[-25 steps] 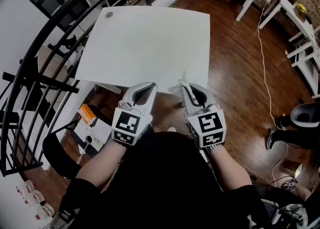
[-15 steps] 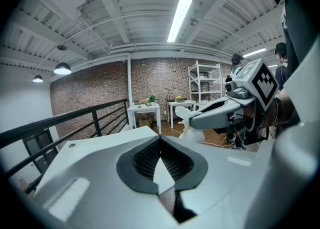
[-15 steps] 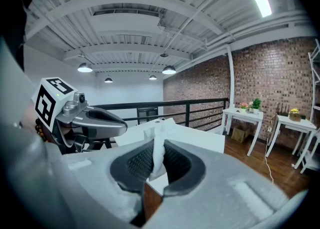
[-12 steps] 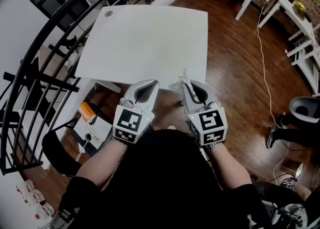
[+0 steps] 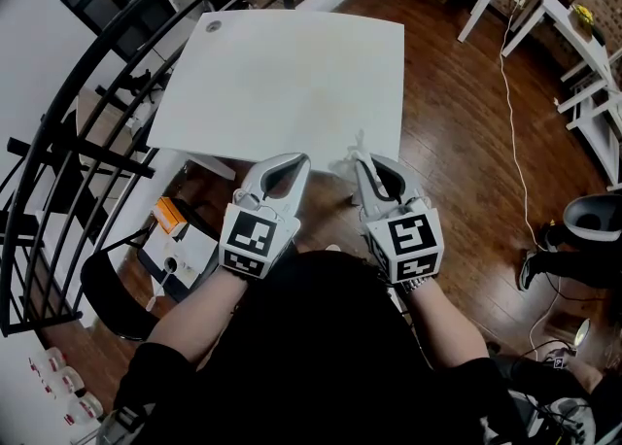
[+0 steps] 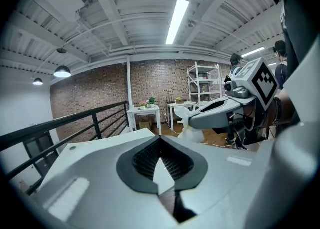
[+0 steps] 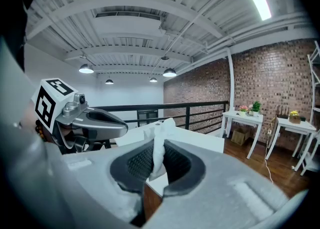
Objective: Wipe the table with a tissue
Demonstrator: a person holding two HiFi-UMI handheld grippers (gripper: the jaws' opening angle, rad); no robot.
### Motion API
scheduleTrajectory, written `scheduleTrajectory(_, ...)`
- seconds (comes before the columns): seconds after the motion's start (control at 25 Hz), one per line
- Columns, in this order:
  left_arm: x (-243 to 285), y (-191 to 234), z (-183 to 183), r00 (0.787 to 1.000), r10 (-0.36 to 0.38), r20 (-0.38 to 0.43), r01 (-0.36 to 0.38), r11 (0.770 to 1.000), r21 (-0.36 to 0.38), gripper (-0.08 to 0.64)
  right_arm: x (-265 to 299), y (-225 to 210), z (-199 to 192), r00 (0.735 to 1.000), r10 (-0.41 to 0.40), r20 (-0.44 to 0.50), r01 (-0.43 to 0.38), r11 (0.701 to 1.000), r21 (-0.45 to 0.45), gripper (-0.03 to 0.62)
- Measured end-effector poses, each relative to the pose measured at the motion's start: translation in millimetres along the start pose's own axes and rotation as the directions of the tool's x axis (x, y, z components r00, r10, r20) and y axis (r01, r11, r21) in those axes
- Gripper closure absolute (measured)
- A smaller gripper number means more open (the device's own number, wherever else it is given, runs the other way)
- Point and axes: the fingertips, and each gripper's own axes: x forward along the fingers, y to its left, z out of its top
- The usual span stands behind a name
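We've got the tissue clamped in the right gripper's fingers, right at the worktop's near edge. Left gripper: fingers together, nothing in them. Wiping looks not yet begun, so next up is probably reaching forward and pressing it down.

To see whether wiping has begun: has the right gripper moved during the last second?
Yes, but only slightly: the right gripper, shut on the tissue, has crept forward toward the near edge of the table.
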Motion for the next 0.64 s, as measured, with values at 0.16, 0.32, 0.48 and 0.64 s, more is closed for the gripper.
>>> scheduleTrajectory(0.16, -1.6, -1.9, 1.2, 1.0, 0.004, -0.001, -0.004, 1.0, 0.002, 0.545, -1.8, 0.3, 0.6, 1.0, 0.005, 0.002, -0.005, 1.0, -0.001, 0.577)
scheduleTrajectory(0.32, -4.2, -1.6, 0.5, 1.0, 0.012, 0.0, -0.012, 1.0, 0.001, 0.545, -2.5, 2.6, -0.2, 1.0, 0.01, 0.003, -0.01, 1.0, -0.005, 0.577)
scheduleTrajectory(0.48, -4.7, 1.1, 0.9, 1.0, 0.018, 0.001, -0.018, 1.0, -0.003, 0.545, -0.6, 3.2, 1.6, 1.0, 0.013, 0.003, -0.013, 1.0, -0.006, 0.577)
scheduleTrajectory(0.64, -6.7, 5.1, 2.6, 1.0, 0.02, 0.003, -0.02, 1.0, -0.006, 0.545, 1.7, 5.0, 4.9, 1.0, 0.013, 0.002, -0.013, 1.0, -0.012, 0.575)
